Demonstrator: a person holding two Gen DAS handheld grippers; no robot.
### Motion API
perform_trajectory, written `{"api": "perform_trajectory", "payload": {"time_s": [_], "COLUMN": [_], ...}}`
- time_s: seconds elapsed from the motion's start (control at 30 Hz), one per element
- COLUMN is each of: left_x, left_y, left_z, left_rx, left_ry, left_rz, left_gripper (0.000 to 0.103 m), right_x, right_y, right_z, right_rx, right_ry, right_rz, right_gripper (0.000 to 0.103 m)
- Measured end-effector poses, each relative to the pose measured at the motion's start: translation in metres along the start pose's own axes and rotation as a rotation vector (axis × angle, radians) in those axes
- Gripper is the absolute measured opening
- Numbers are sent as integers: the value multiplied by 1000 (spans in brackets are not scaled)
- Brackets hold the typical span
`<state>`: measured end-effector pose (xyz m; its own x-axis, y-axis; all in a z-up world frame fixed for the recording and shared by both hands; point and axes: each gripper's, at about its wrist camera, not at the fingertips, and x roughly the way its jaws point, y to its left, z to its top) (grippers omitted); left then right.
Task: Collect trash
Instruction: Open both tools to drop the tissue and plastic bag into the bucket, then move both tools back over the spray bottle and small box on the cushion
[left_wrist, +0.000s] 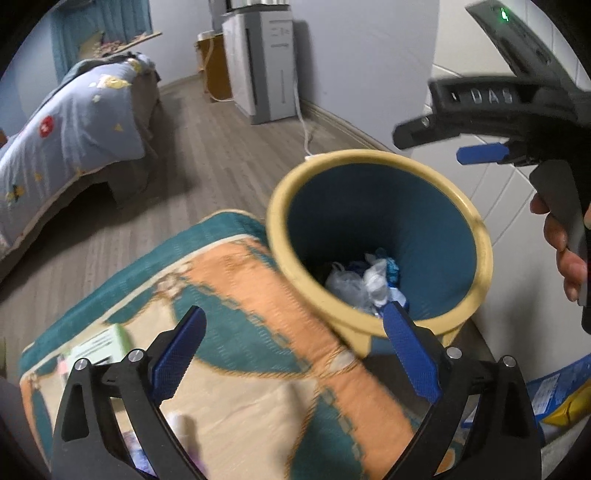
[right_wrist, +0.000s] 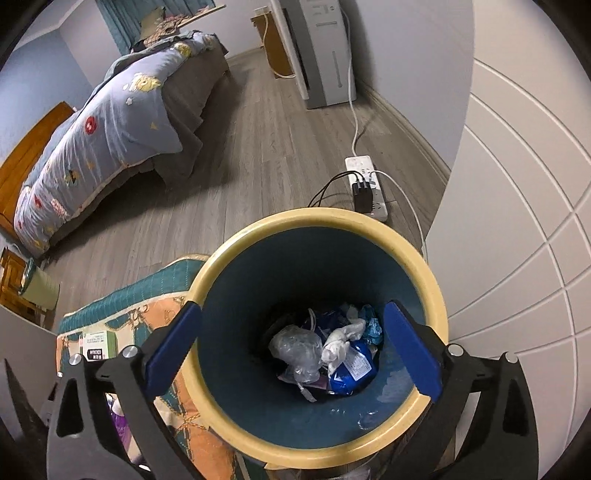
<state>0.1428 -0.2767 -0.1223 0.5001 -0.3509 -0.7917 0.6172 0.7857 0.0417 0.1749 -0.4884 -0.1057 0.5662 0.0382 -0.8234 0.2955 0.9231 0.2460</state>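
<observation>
A round bin with a cream rim (left_wrist: 484, 240) (right_wrist: 436, 295) and teal inside stands by the patterned cloth surface (left_wrist: 258, 332). At its bottom lie crumpled clear plastic (right_wrist: 295, 349), white tissue (right_wrist: 340, 341) and a blue wrapper (right_wrist: 352, 371). My right gripper (right_wrist: 291, 347) is open and empty, right above the bin mouth. It also shows in the left wrist view (left_wrist: 443, 142) above the bin. My left gripper (left_wrist: 295, 350) is open and empty over the cloth, left of the bin.
A small green and white box (right_wrist: 98, 345) (left_wrist: 99, 345) lies on the cloth at the left. A bed (right_wrist: 110, 122) stands across the wood floor. A power strip with cables (right_wrist: 367, 188) lies behind the bin. A white cabinet door (right_wrist: 517, 221) is at the right.
</observation>
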Motion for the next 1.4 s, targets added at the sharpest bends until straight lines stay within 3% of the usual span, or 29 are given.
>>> {"api": "perform_trajectory", "payload": {"time_s": [0.4, 0.83, 1.03, 1.2, 1.4], "left_x": [-78, -189, -198, -198, -199], "left_y": [82, 156, 183, 204, 215], "left_z": [-10, -86, -115, -126, -128], "left_rx": [-89, -315, -390, -444, -431], "left_ry": [-34, -63, -67, -63, -71], "left_rz": [153, 251, 287, 271, 271], "left_gripper": [97, 98, 98, 98, 98], "right_x": [-21, -52, -60, -45, -18], "right_y": [56, 136, 180, 216, 242], "right_z": [-3, -42, -76, -107, -141], "right_rx": [-109, -193, -211, -272, -279], "right_ry": [0, 36, 44, 75, 150], "right_rz": [-5, 48, 83, 47, 46], "right_gripper": [97, 97, 97, 97, 97]}}
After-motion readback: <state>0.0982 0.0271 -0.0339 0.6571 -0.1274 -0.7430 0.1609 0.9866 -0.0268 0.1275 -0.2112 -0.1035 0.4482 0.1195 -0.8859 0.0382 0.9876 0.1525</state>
